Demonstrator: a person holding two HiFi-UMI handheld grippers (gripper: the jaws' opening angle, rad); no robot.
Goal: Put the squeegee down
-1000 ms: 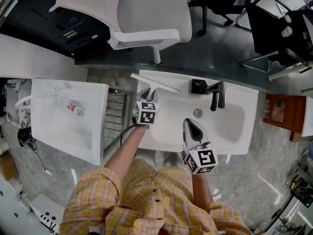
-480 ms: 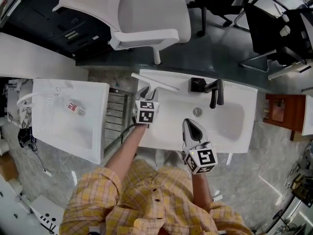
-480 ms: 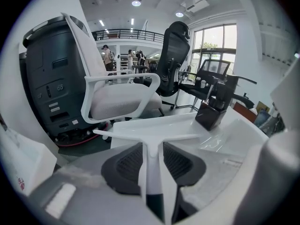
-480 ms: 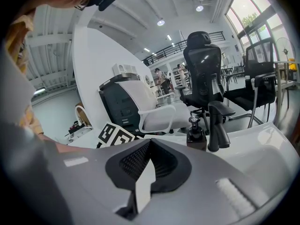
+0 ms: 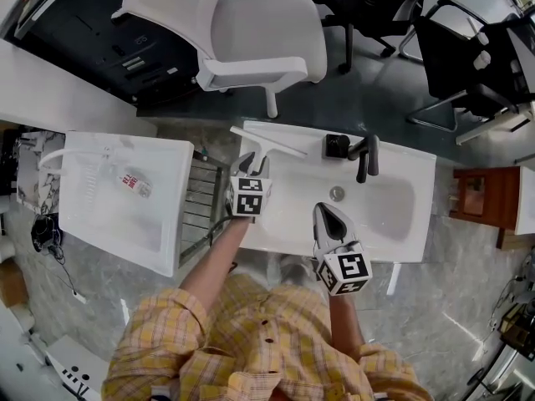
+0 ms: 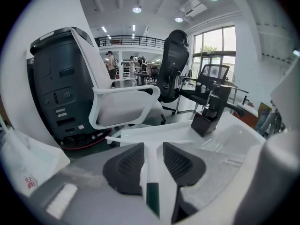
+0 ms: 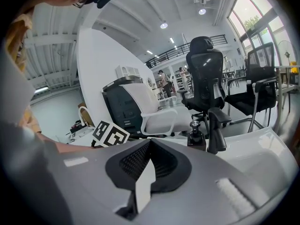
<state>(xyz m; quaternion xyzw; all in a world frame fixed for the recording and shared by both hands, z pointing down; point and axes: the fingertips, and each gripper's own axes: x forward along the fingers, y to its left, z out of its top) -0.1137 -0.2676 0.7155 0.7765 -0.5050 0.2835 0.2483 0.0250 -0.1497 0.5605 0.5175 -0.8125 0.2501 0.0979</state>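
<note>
The white squeegee point(image 5: 269, 142) lies on the back left corner of the white sink point(image 5: 393, 224), blade along the far edge and handle pointing toward me. My left gripper point(image 5: 252, 165) is open just over that handle. In the left gripper view the squeegee point(image 6: 140, 136) shows its white and dark green handle running between the spread pads point(image 6: 124, 165) of the left gripper point(image 6: 153, 161), with a thin gap on each side. My right gripper point(image 5: 327, 211) hovers over the sink's front rim. The right gripper point(image 7: 149, 146) has its pads closed together on nothing.
A black faucet point(image 5: 368, 159) and a black soap dispenser point(image 5: 336, 146) stand at the sink's back edge. A second white basin point(image 5: 92, 224) with a small bottle point(image 5: 134, 184) sits to the left. A white office chair point(image 5: 259, 32) stands beyond the sink, black chairs point(image 5: 476, 48) at the far right.
Little differs: the left gripper stays at the squeegee's handle and its marker cube looks slightly nearer the camera. The squeegee and the right gripper have kept still.
</note>
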